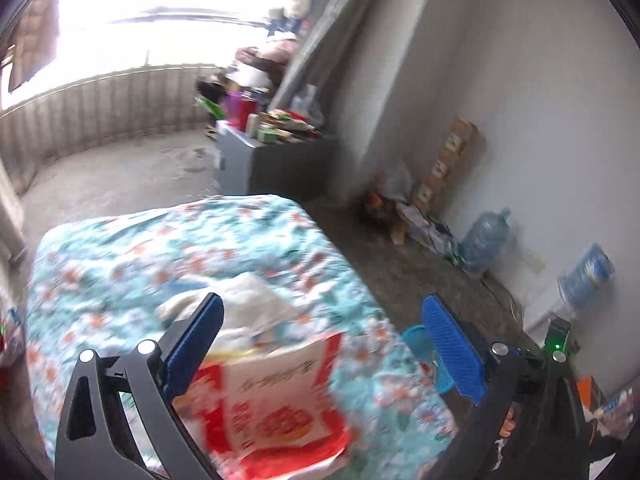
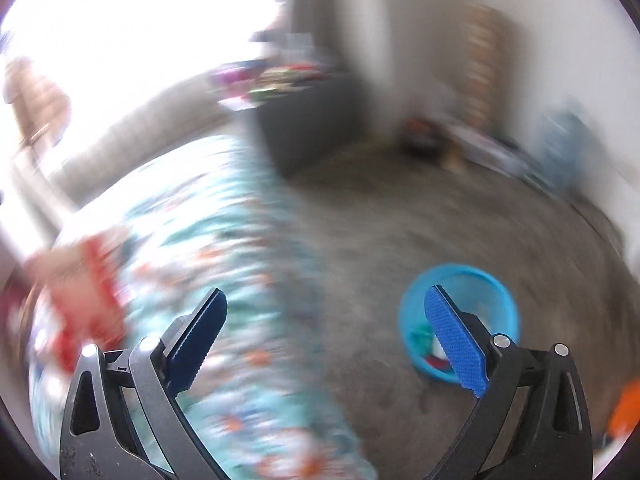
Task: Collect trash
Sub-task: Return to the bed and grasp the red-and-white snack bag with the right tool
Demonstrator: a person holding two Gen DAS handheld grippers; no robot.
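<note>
A red and white snack wrapper (image 1: 276,404) lies on the floral tablecloth (image 1: 120,256), with crumpled white paper (image 1: 256,296) just beyond it. My left gripper (image 1: 320,344) is open, its jaws wide apart above the wrapper, not touching it. My right gripper (image 2: 324,336) is open and empty over the grey floor, beside the table's edge. A blue basket (image 2: 460,320) holding some scraps stands on the floor behind the right finger; its rim also shows in the left wrist view (image 1: 416,340). The wrapper appears as a red blur (image 2: 84,300) at the left of the right wrist view.
A dark cabinet (image 1: 276,164) loaded with bottles and boxes stands beyond the table. Water jugs (image 1: 484,240), a cardboard box (image 1: 448,160) and litter line the white wall on the right. A railing runs along the far left.
</note>
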